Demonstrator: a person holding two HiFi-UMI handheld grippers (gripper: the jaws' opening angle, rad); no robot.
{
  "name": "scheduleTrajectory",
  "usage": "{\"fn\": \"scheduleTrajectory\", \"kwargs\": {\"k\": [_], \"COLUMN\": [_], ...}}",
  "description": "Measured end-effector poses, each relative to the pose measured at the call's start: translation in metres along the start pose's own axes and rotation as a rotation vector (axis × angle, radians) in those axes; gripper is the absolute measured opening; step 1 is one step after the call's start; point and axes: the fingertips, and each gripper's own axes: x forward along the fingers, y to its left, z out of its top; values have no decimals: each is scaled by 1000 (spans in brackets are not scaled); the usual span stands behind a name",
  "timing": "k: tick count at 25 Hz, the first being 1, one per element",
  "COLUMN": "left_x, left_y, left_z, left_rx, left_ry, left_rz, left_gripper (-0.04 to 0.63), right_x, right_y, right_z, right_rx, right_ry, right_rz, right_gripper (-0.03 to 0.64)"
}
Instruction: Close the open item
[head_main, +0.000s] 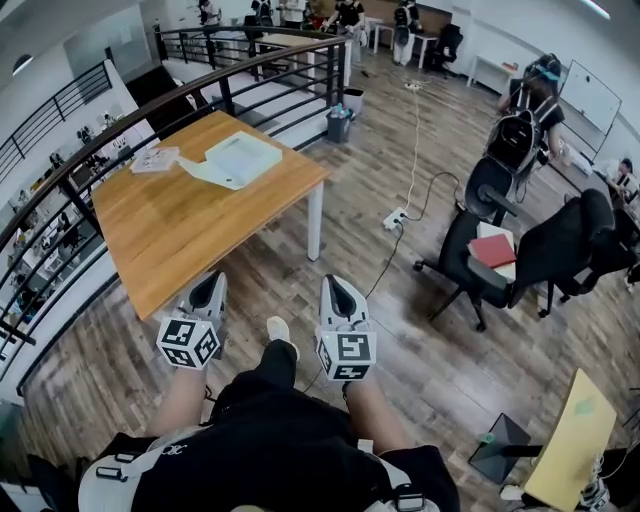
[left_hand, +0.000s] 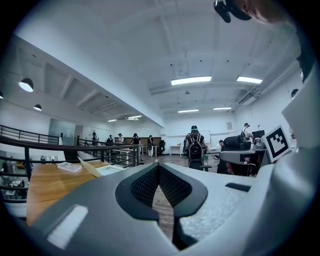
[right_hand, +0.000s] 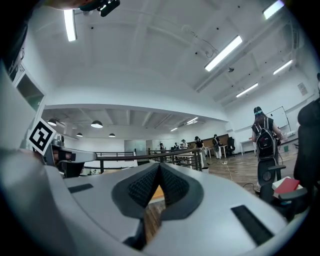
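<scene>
The white box (head_main: 243, 157) lies open on the far part of a wooden table (head_main: 190, 230), its flap spread out at its left side, well apart from both grippers.

At far left, a dark metal railing (head_main: 60, 190) curves round the table's left and far edges. A small flat packet (head_main: 155, 158) rests on the table top just left of the box.

Nearer the camera, off the table's near corner, the left gripper (head_main: 208, 291) is held above the person's knee. Its jaws are closed tip to tip with nothing between them, and its own view looks across the table top toward the box. Beside it, over the wood floor (head_main: 400, 350), the right gripper (head_main: 338, 285) is held level with the left, its jaws likewise closed and empty.

Beyond them a grey bin (head_main: 340, 122) stands near the table's far right corner. Farther right, a white cable (head_main: 415, 140) runs along the floor to a power strip (head_main: 396, 217). A black office chair (head_main: 480, 250) carries a red item (head_main: 492, 250) on its seat. A person (head_main: 522, 125) wearing a black backpack stands near a whiteboard (head_main: 590, 95) at the right wall.
</scene>
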Motion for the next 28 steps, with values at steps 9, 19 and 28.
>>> {"fn": "scheduleTrajectory", "kwargs": {"k": [9, 19, 28], "left_x": [65, 175, 262], "left_y": [26, 81, 156], "left_z": [-7, -13, -25], "left_rx": [-6, 2, -42], "left_ry": [4, 54, 102], "left_rz": [7, 2, 22], "left_gripper": [2, 2, 2], "right_x": [65, 184, 311], "right_y": [-29, -75, -92], "right_z": [-8, -17, -16], "right_rx": [-19, 8, 21], "right_ry": [7, 32, 56], "right_rz": [14, 1, 30], "right_gripper": [5, 5, 6]}}
